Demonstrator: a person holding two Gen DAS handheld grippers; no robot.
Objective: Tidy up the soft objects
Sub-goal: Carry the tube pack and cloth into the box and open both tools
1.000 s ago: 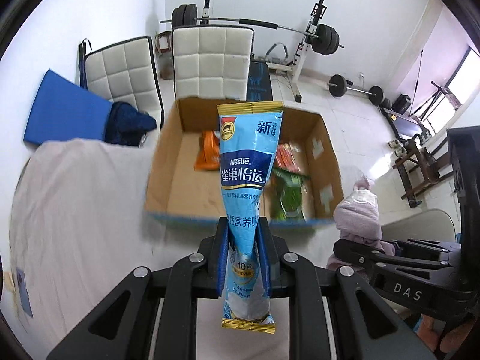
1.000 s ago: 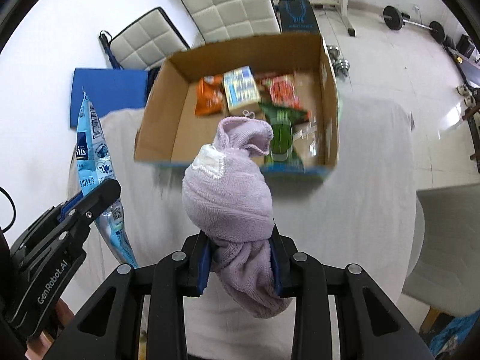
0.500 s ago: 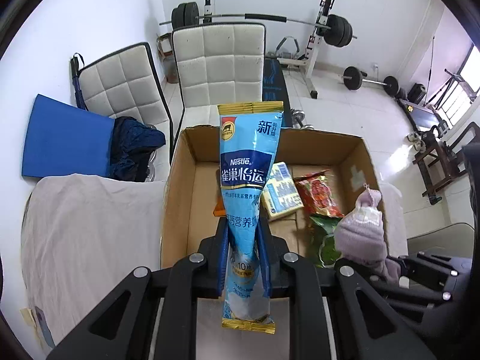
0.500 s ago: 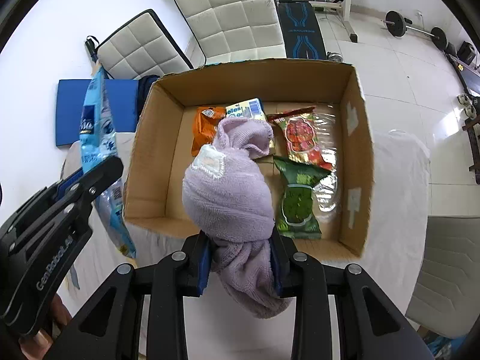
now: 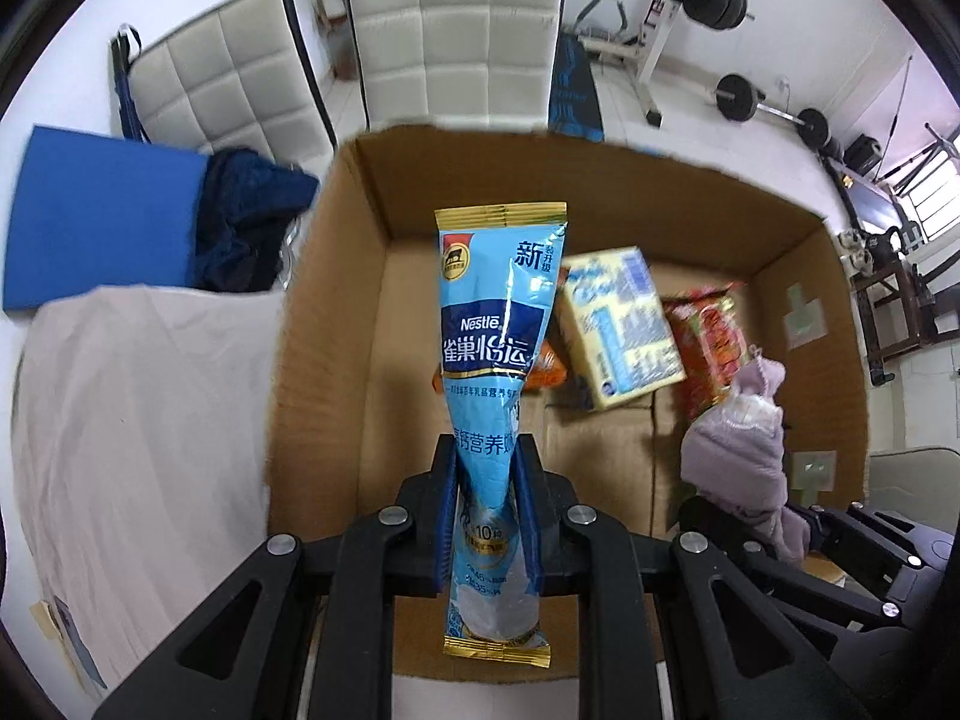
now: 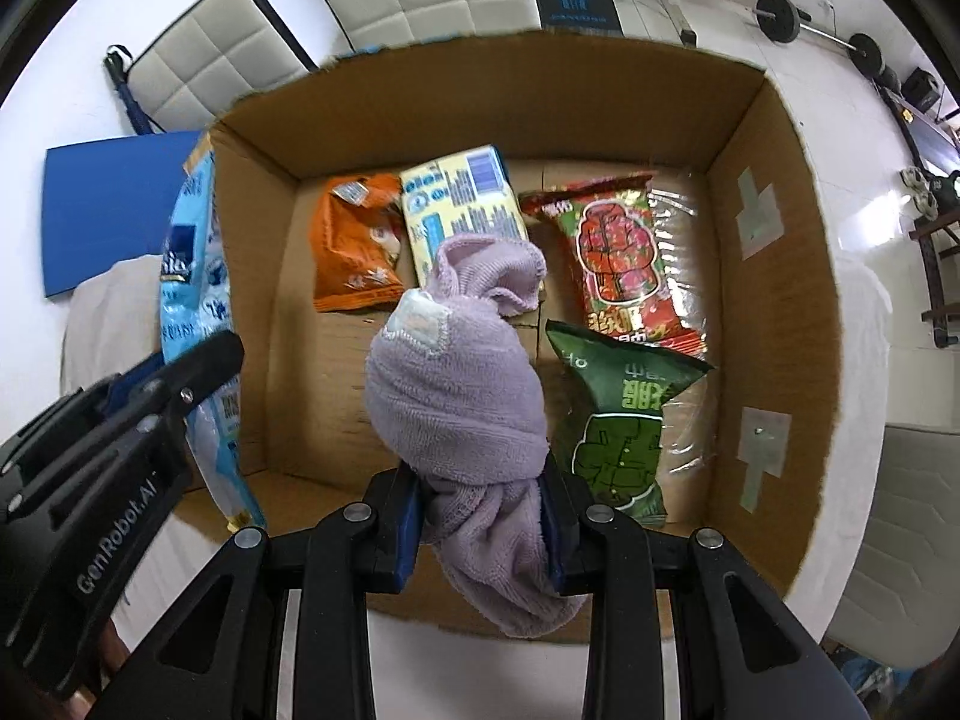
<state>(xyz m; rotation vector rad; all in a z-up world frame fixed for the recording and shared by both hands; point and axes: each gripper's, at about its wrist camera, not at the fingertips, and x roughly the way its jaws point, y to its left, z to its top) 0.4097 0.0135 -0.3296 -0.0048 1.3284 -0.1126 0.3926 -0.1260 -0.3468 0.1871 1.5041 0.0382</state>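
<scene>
Left wrist view: left gripper [image 5: 486,516] clamps a long blue Nestle powder sachet [image 5: 497,360], long axis pointing straight ahead over the open brown cardboard box [image 5: 336,300]. Right wrist view: right gripper [image 6: 483,516] squeezes a knotted lilac terry towel [image 6: 459,384], bulb end forward, above the box floor beside a green snack bag [image 6: 624,420].

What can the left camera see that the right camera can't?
Only the left wrist view shows the front of the blue Nestle pouch with its label, clamped in the left gripper. Only the right wrist view shows the green snack bag. Both show the cardboard box, the yellow packet and the purple towel held by the right gripper.
</scene>
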